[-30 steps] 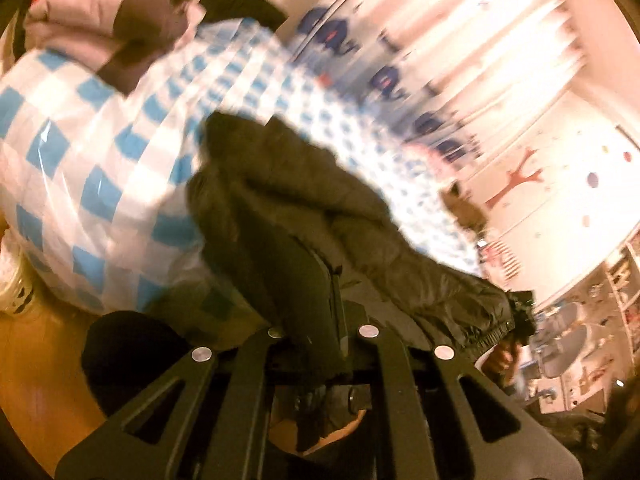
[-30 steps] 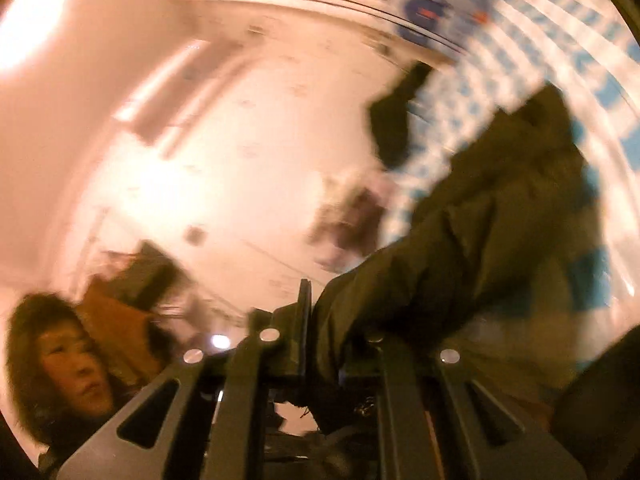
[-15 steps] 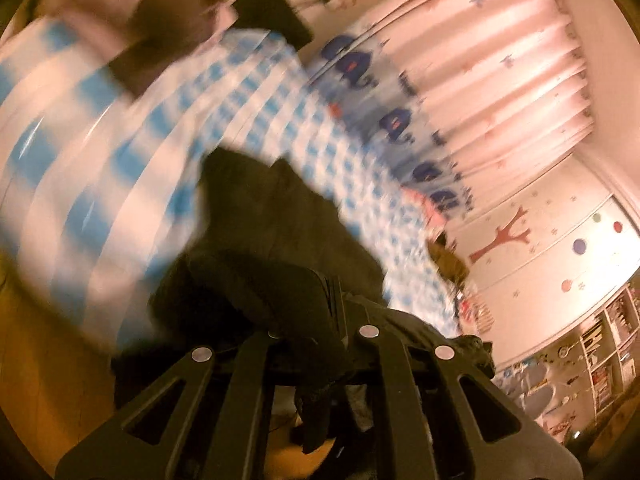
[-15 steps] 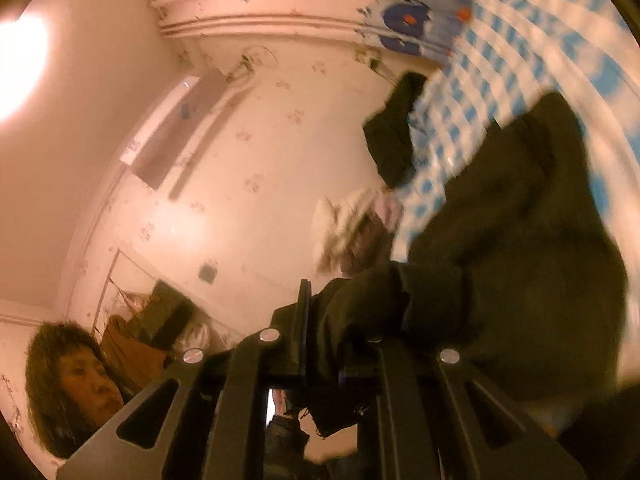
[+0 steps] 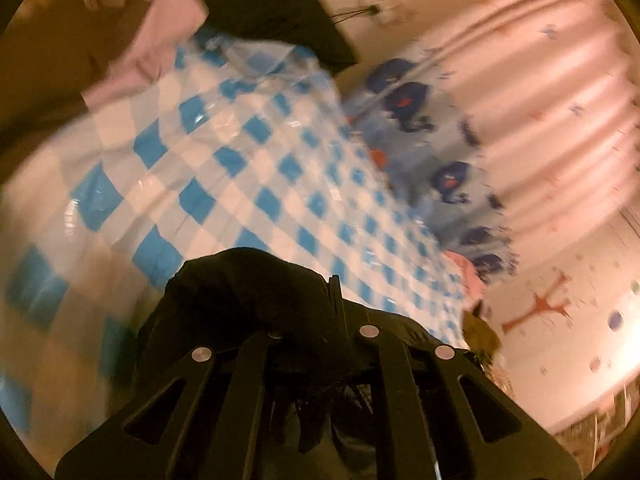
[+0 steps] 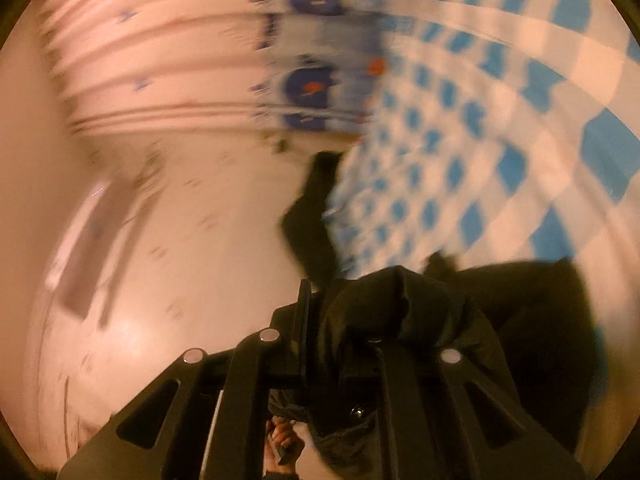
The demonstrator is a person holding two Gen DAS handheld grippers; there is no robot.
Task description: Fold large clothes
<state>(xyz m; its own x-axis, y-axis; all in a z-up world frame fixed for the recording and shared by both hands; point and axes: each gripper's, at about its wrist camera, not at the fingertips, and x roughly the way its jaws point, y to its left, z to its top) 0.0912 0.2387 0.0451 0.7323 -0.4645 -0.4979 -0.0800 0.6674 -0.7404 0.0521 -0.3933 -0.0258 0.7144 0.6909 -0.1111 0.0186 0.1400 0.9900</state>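
The left gripper is clamped on a bunched fold of the dark, padded jacket. The right gripper pinches another fold of the same jacket, its jaws having just eased slightly apart. The jacket hangs over the near edge of the blue-and-white checked plastic bed cover. Beyond hang pink pleated curtains.
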